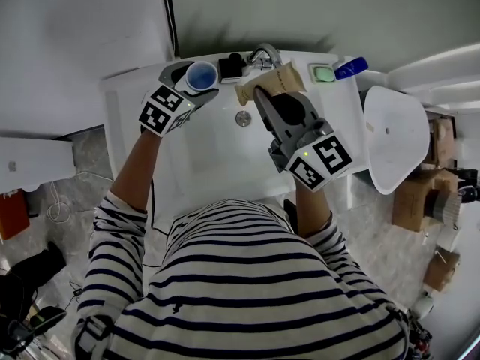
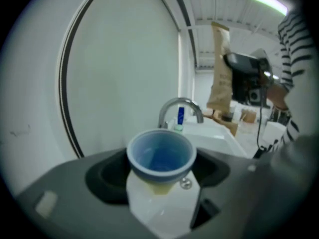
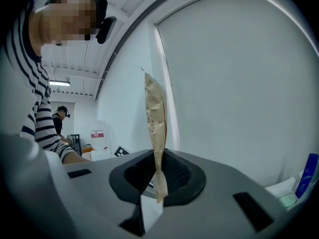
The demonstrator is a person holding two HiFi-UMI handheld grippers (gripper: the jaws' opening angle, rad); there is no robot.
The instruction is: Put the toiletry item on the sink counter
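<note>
My left gripper [image 1: 193,83] is shut on a light blue cup [image 1: 202,75] and holds it upright over the sink counter's back left, beside the faucet [image 1: 263,53]. In the left gripper view the cup [image 2: 160,154] sits between the jaws, its empty mouth facing the camera. My right gripper [image 1: 265,97] is shut on the lower edge of a flat brown paper pouch [image 1: 271,83] over the basin, just right of the faucet. In the right gripper view the pouch [image 3: 155,128] stands edge-on, pinched between the jaws.
The white sink counter [image 1: 127,103] has a drain [image 1: 243,118] in its basin. A black item [image 1: 231,67] lies behind the faucet; a green soap dish [image 1: 324,73] and a blue tube [image 1: 351,67] sit at the back right. A white toilet [image 1: 394,137] and cardboard boxes [image 1: 416,201] stand to the right.
</note>
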